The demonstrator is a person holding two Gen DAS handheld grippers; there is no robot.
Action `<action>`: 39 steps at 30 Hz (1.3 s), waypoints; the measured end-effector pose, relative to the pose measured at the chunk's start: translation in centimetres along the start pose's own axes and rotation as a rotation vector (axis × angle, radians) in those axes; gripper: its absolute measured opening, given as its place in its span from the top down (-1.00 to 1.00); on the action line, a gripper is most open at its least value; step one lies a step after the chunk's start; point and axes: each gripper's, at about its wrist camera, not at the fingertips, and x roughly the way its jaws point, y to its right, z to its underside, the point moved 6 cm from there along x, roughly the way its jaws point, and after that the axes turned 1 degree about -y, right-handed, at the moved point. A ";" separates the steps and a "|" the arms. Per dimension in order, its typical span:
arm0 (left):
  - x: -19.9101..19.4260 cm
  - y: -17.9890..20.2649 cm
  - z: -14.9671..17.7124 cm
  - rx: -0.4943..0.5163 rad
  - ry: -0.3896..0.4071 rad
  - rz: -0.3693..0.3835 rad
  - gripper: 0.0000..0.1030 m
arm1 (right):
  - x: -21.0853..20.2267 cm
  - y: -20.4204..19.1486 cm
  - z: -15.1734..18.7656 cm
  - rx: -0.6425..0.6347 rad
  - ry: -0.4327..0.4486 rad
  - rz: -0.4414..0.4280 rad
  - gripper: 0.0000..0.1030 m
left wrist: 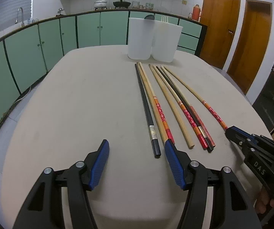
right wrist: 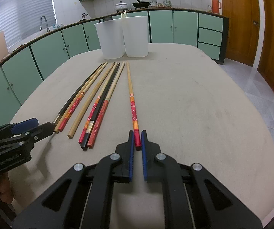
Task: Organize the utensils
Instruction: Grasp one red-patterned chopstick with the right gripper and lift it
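Progress: early | right gripper [right wrist: 137, 140] jaws were clamped on the red end of one chopstick [right wrist: 131, 93], not yet lifted off the surface [right wrist: 194, 105] | left gripper [left wrist: 137, 159] jaws were held wide, empty | seven chopsticks [right wrist: 97, 103] were left lying ahead of the left jaws | bins [right wrist: 125, 36] were seen beyond both.

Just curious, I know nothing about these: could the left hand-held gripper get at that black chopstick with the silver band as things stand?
Probably yes. The left hand-held gripper stands open with the black chopstick's near end lying between its fingers; nothing lies over it, though a red-patterned chopstick sits close beside it.
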 end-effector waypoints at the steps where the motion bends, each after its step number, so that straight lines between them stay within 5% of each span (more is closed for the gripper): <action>1: 0.1 0.0 0.0 0.002 0.001 -0.003 -0.16 | 0.0 0.0 0.0 0.000 0.001 0.000 0.87; 8: 0.4 0.0 -0.2 -0.002 0.004 -0.015 0.10 | 0.0 0.0 0.0 -0.001 0.007 0.002 0.86; 15: 0.5 0.5 -0.2 -0.012 0.020 -0.022 0.14 | 0.0 0.0 0.2 0.001 0.028 0.006 0.86; 22: 0.8 1.0 -0.3 -0.019 0.023 0.015 0.83 | 0.1 -0.2 0.2 -0.021 0.035 0.014 0.87; 32: -0.2 1.8 -0.7 -0.013 0.041 0.041 0.87 | -0.5 -0.3 -0.4 -0.013 0.032 -0.015 0.90; 39: -3.5 2.3 -3.2 0.034 0.121 0.015 0.87 | -3.4 -0.5 -3.2 -0.039 0.115 -0.030 0.90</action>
